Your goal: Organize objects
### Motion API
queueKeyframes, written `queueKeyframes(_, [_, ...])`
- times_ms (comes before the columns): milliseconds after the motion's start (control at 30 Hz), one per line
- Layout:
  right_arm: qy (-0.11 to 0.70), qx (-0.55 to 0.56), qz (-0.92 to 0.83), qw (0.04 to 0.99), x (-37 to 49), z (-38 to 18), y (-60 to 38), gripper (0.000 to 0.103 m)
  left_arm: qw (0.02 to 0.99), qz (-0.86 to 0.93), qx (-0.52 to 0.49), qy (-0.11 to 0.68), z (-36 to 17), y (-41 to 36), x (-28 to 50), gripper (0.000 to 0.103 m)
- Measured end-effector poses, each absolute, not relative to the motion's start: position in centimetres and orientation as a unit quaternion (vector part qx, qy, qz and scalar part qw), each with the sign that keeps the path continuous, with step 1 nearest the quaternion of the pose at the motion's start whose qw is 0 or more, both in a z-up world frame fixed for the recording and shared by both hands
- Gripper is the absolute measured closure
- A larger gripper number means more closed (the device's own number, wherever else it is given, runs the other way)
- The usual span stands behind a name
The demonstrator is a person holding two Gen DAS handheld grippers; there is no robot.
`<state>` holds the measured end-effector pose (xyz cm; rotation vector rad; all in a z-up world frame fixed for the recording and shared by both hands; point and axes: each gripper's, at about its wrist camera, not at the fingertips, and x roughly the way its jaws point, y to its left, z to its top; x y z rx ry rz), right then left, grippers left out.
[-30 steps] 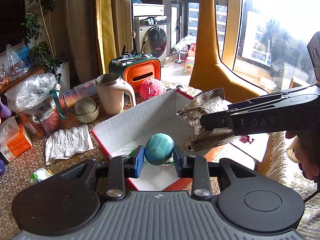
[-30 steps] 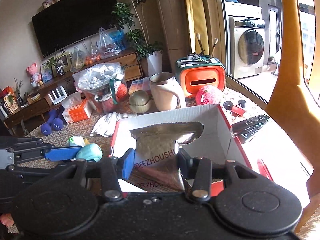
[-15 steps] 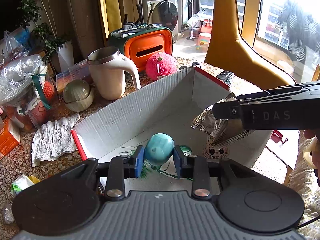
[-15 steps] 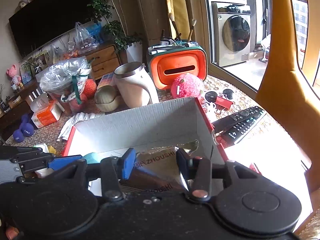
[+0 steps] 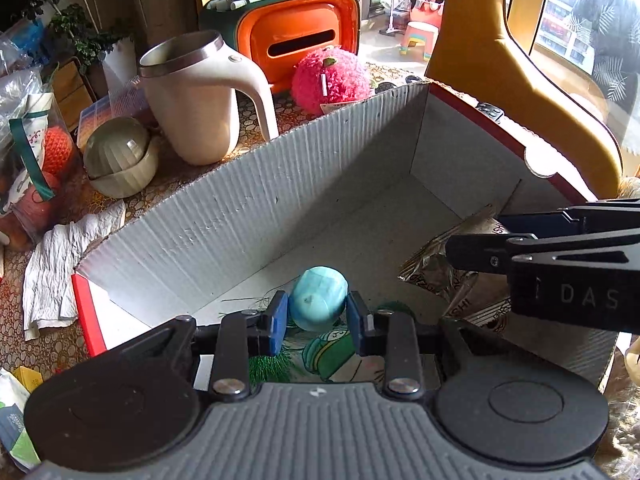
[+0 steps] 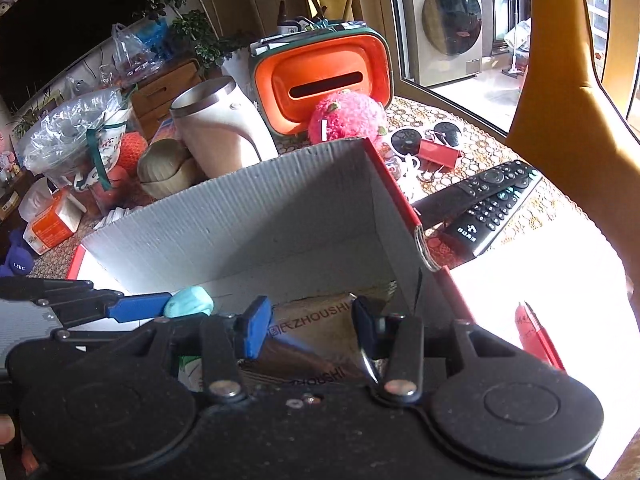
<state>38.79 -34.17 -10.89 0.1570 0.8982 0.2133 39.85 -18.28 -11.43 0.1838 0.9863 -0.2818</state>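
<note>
A white cardboard box (image 5: 248,216) with red outer sides lies open in front of me; it also shows in the right wrist view (image 6: 248,216). My left gripper (image 5: 317,312) is shut on a teal ball (image 5: 318,298) and holds it low inside the box, over a picture card (image 5: 340,356) on the box floor. My right gripper (image 6: 306,326) is shut on a shiny brown snack bag (image 6: 320,320) and holds it inside the box at its right end. The bag (image 5: 440,268) and the ball (image 6: 189,302) each show in the other view.
Behind the box stand a cream jug (image 5: 192,92), a pink fluffy ball (image 5: 330,80), an orange case (image 5: 288,32) and a ribbed lidded bowl (image 5: 120,156). A crumpled tissue (image 5: 60,272) lies left. Two remote controls (image 6: 488,200) and a red clip (image 6: 438,154) lie right.
Both grippers have moved down and forward into the box, each still holding its object. The bag has sunk from above the rim to near the box floor.
</note>
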Motion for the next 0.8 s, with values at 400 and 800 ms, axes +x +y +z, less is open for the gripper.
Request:
queueKeyframes(400, [0.446,0.082,0.102,0.886,38.9,-11.4,-34.4,0.057,0.837,-0.134,0.079,0.524,-13.0,-18.6,41.7,0.072])
queueKeyframes(800, [0.437,0.082,0.095,0.891,37.7,-9.6,-34.7,0.051,0.856,-0.136,0.072,0.493,-10.4,-18.0,39.4,0.047])
